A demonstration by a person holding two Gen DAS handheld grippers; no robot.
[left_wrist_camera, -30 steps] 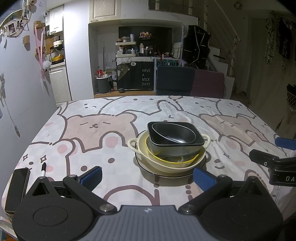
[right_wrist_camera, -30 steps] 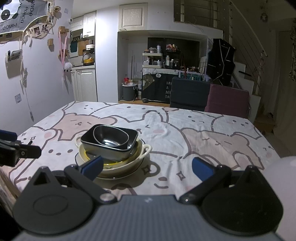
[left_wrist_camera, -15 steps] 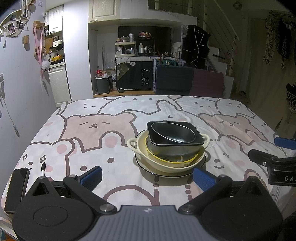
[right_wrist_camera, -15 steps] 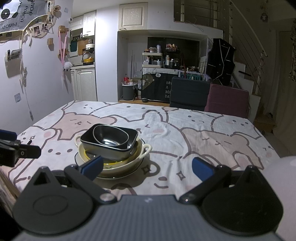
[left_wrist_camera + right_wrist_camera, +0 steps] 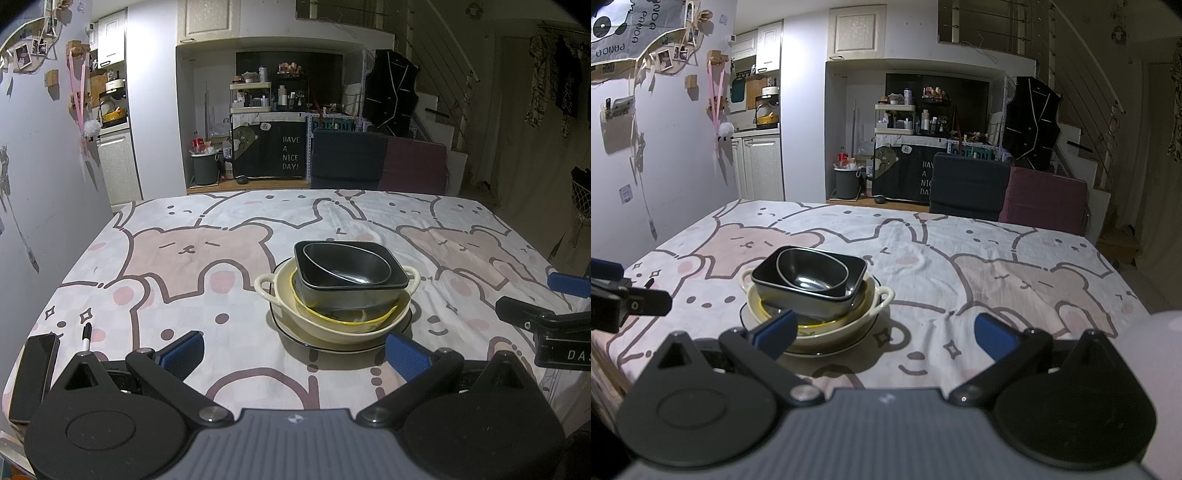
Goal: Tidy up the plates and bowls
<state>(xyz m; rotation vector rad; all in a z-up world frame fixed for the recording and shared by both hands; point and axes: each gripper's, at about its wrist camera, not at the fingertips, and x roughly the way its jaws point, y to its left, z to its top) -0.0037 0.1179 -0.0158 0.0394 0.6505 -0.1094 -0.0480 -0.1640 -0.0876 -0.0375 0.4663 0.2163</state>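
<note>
Nothing had moved since before. Both tools, left (image 5: 293, 349) and right (image 5: 884, 330), gaped empty before the stack (image 5: 341, 291); next, lift the top bowl (image 5: 347, 264).

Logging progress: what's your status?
Left gripper open, right gripper open, both empty. Bowls stacked on plate, untouched. Phone and pen lie well aside.

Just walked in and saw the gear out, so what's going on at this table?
A person holds two grippers over the table, both open and empty. The left gripper and right gripper face a stack of dishes: a small dark bowl in a black square dish, inside a cream bowl, on a plate. Nothing is being touched. A phone and pen lie nearby.
</note>
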